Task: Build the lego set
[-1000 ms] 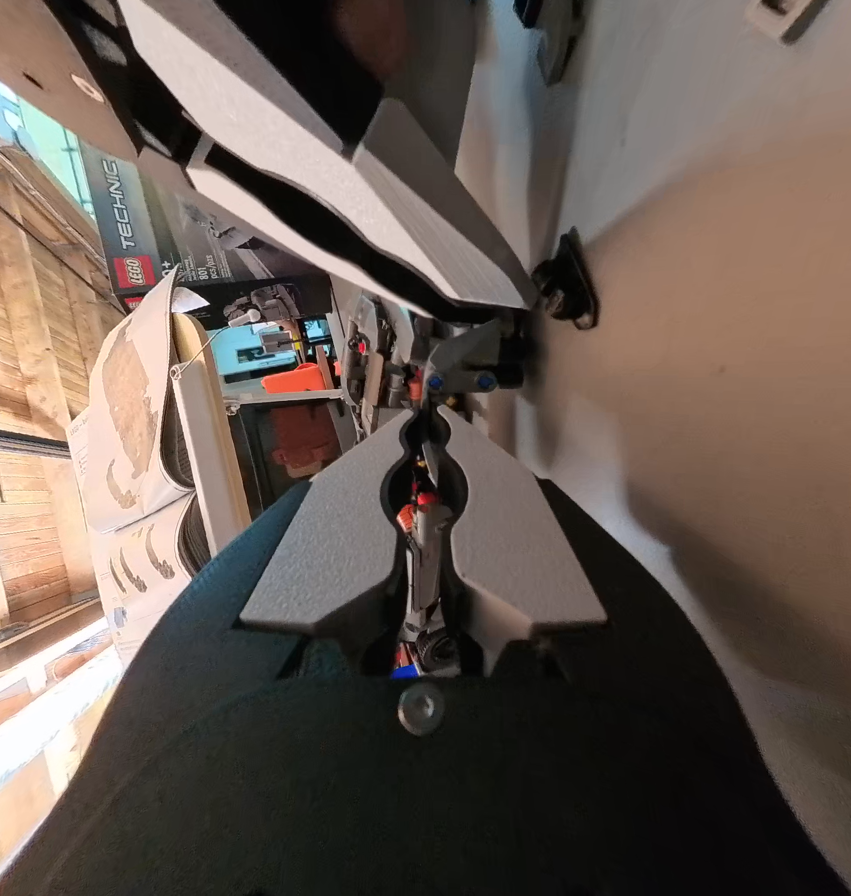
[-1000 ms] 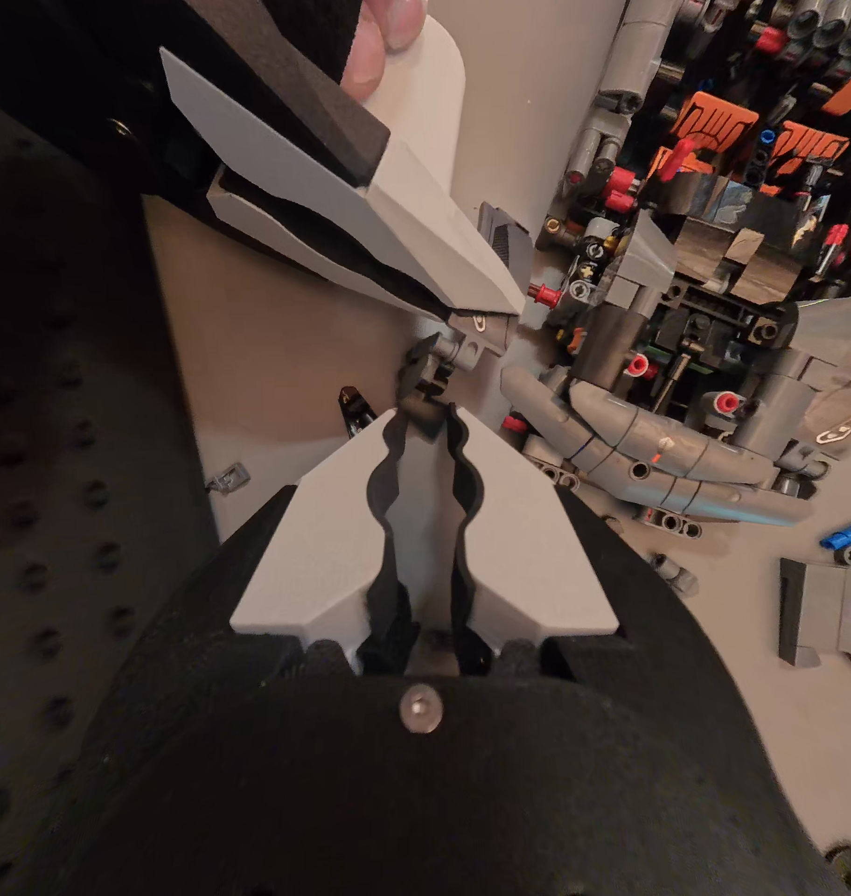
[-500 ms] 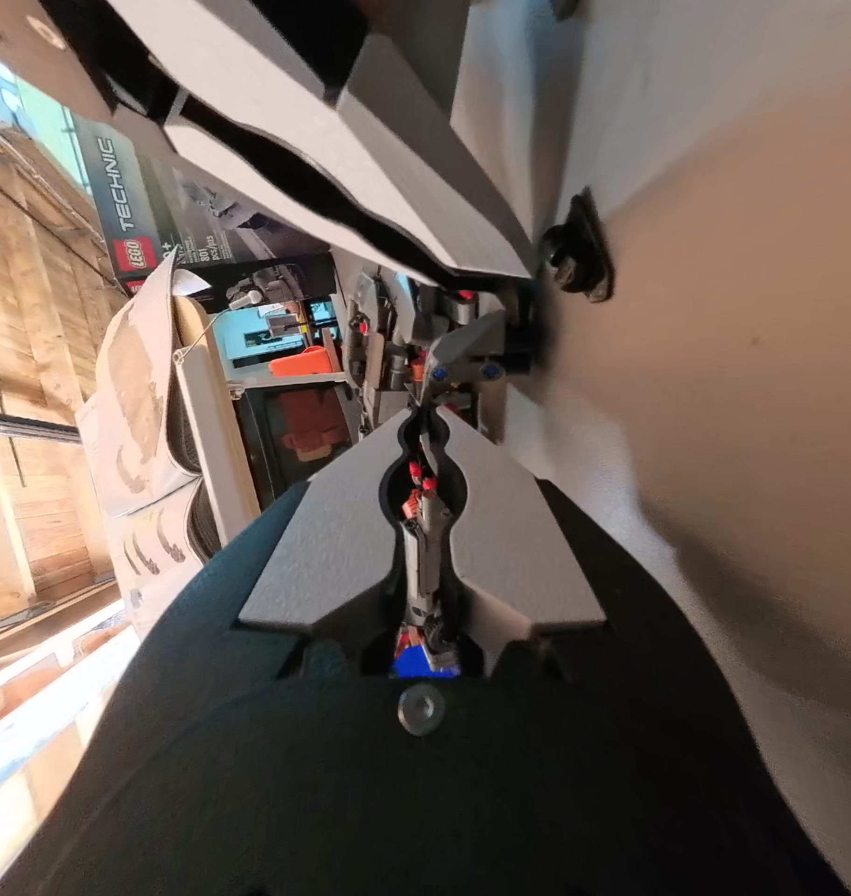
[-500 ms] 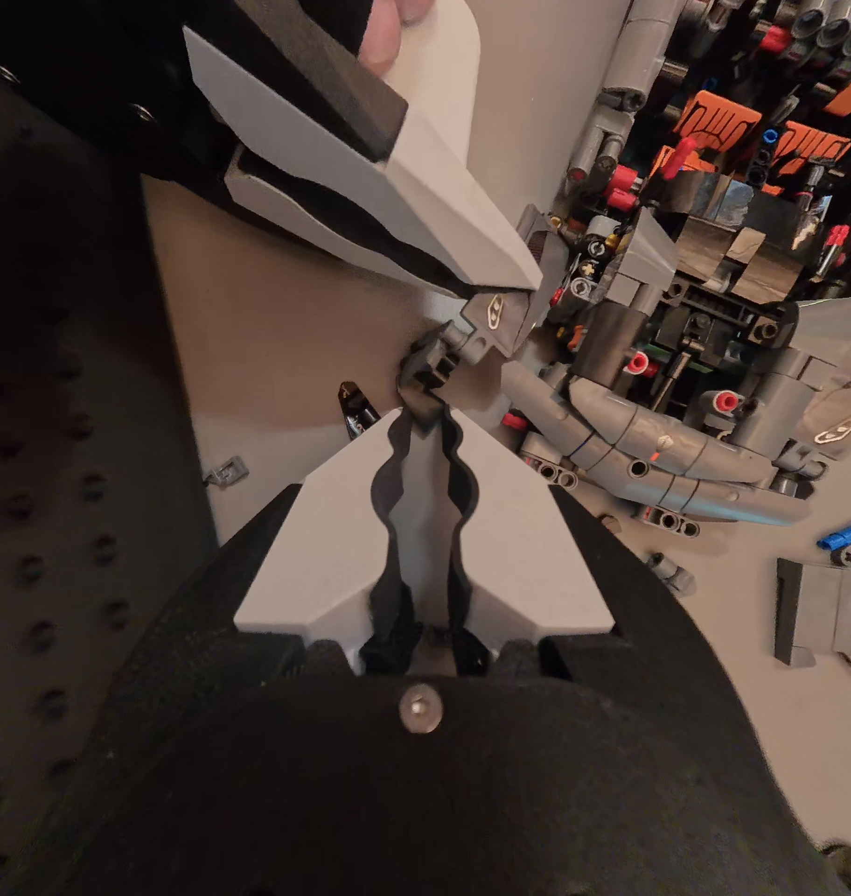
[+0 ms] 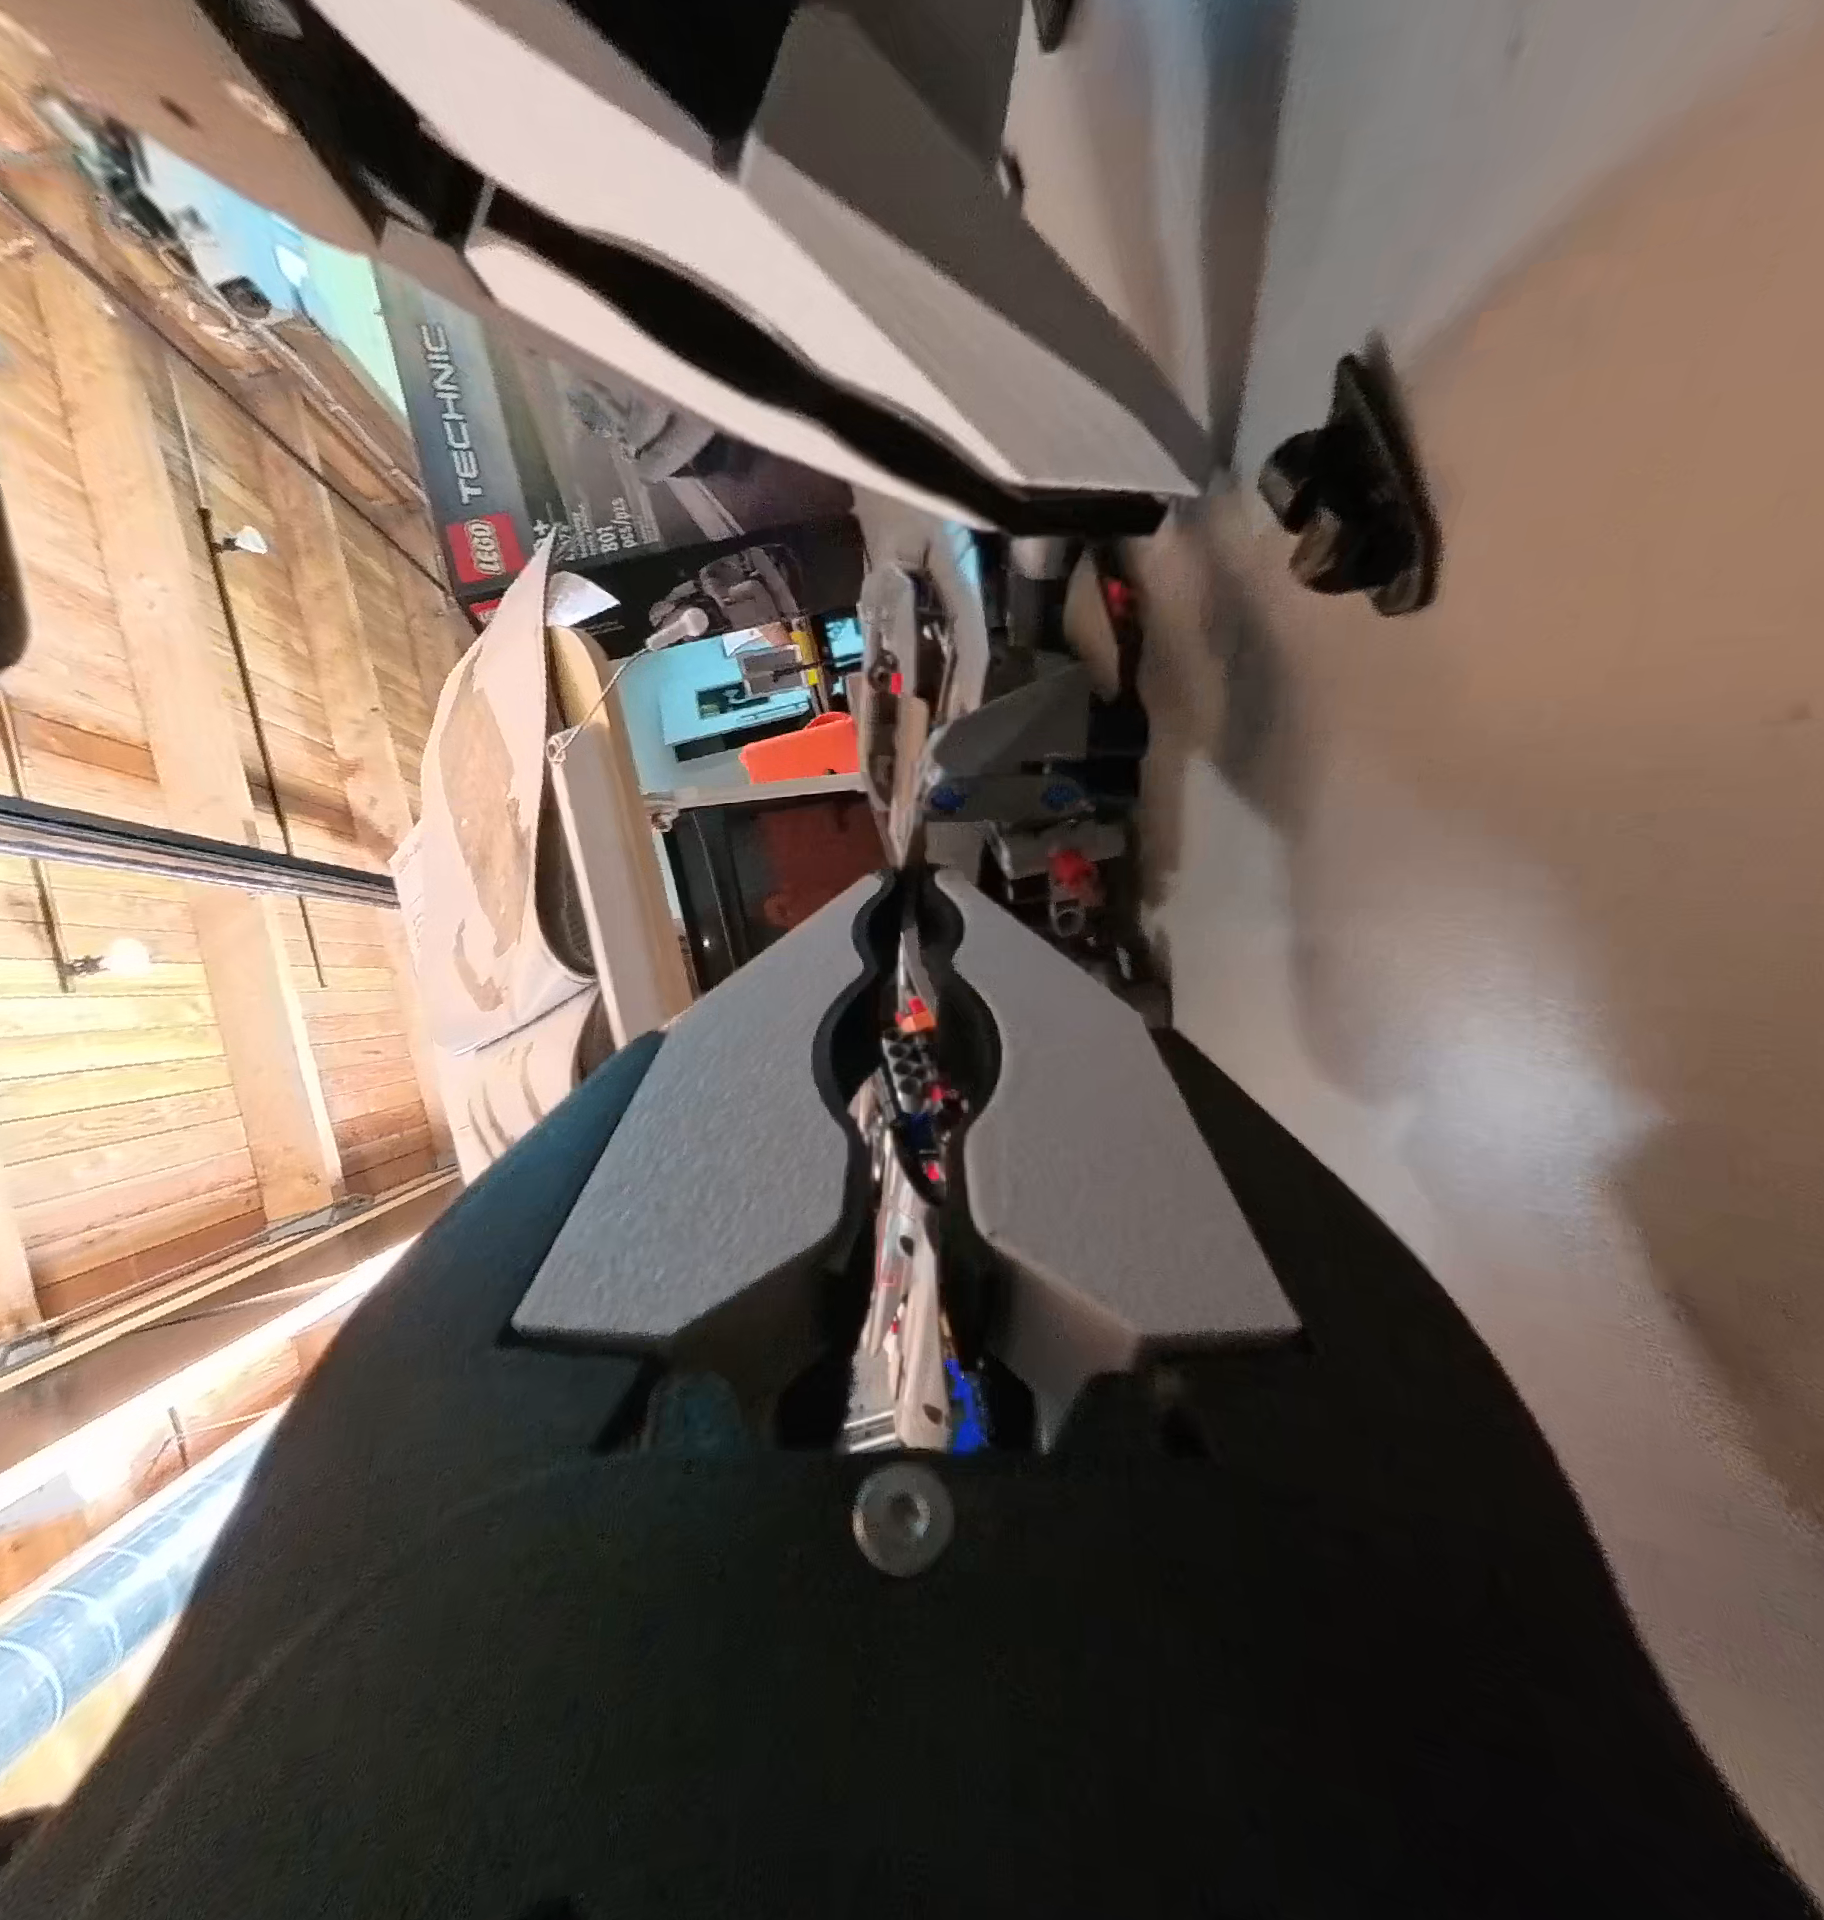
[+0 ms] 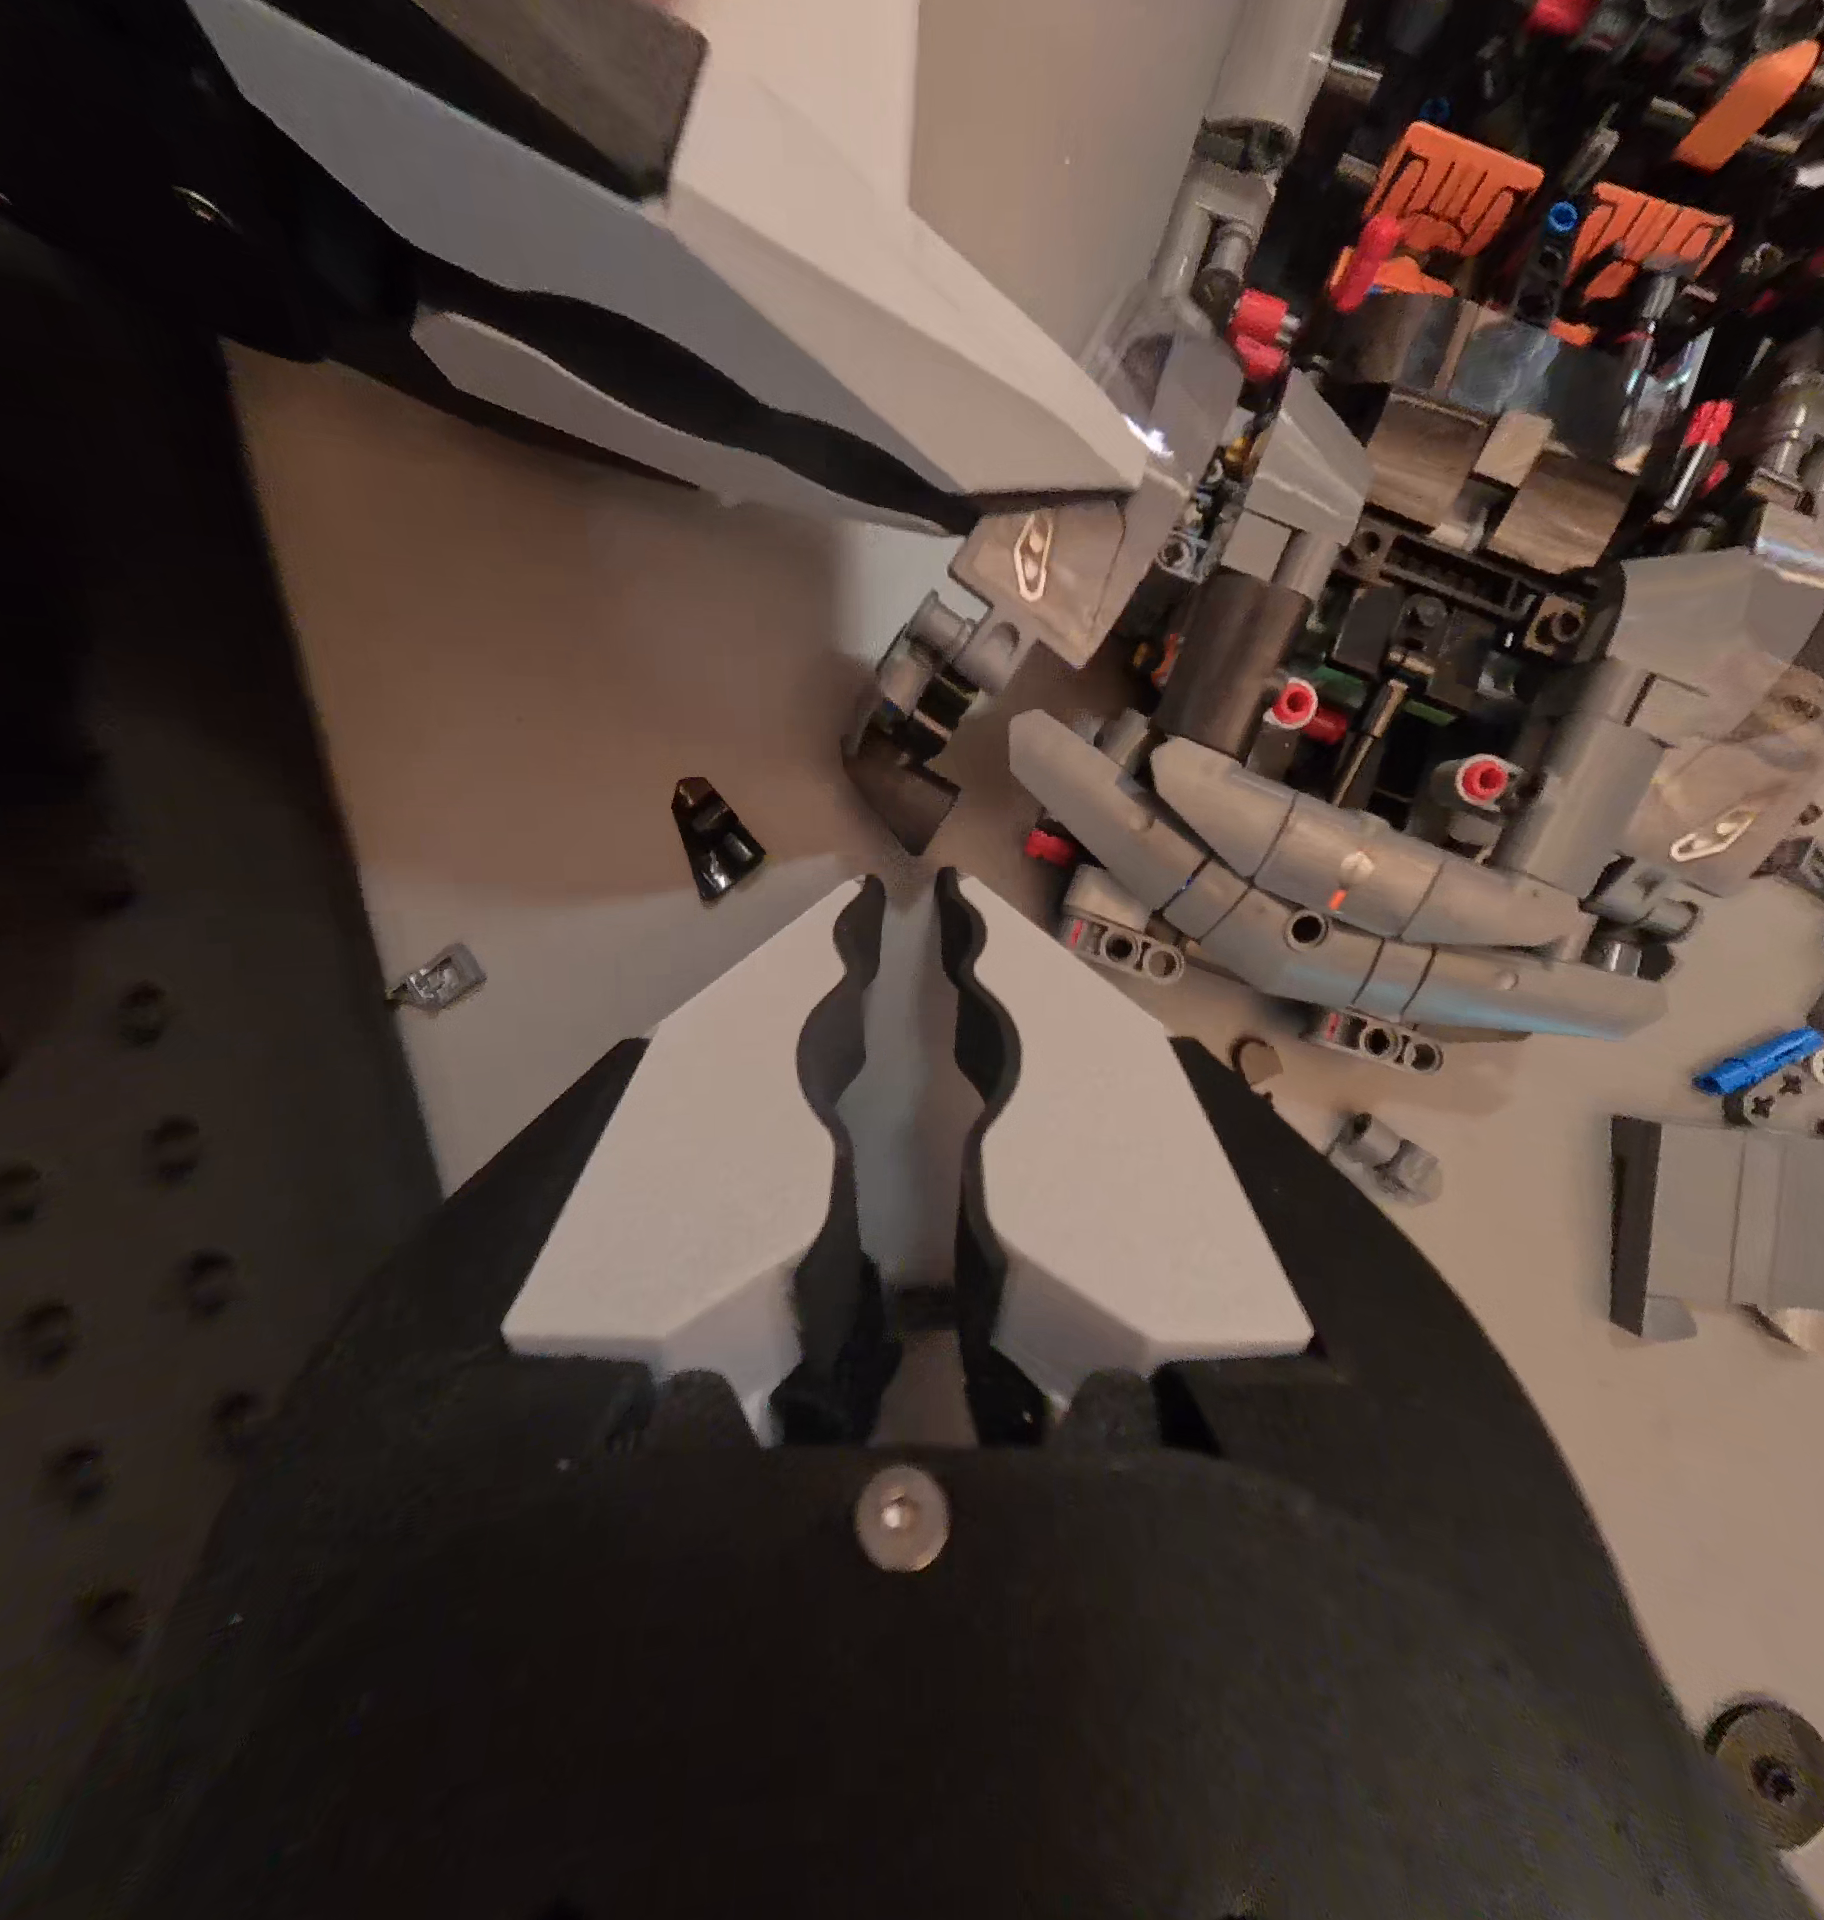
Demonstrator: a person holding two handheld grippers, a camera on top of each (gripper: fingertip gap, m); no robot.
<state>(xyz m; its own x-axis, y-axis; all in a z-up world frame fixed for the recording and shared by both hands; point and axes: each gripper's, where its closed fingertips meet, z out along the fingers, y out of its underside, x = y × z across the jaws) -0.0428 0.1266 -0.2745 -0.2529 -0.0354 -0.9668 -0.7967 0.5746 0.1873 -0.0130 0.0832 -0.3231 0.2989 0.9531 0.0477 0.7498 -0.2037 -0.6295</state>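
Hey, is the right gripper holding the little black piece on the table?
No, the small black piece lies loose on the table just left of the right gripper, whose jaws hold nothing.

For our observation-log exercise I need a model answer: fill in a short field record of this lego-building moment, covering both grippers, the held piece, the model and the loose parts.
left gripper: shut on the grey panel piece
right gripper: narrowly open, nothing between its fingers, tips just short of that piece's black end
grey panel piece: held over the table, beside the model
model: part-built, grey, resting on the table
loose parts: black piece and blue pin, both on the table
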